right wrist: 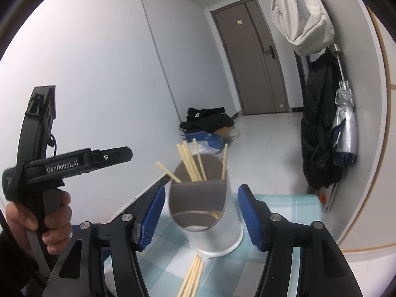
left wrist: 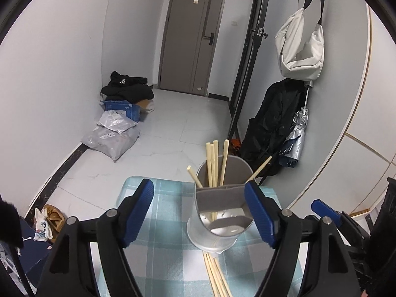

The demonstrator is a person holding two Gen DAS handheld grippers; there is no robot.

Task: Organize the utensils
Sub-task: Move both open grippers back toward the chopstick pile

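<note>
chopsticks [left wrist: 214, 163] upright in holder [left wrist: 222, 212], more beside it.

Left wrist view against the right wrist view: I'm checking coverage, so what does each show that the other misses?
Only the left wrist view shows the grey parcels and the shoes on the floor. Only the right wrist view shows the hand that grips the left gripper's handle. Both show the holder with chopsticks standing in it, loose chopsticks lying on the checked cloth before it, the door, the white bag, and open jaws with nothing in them.
</note>
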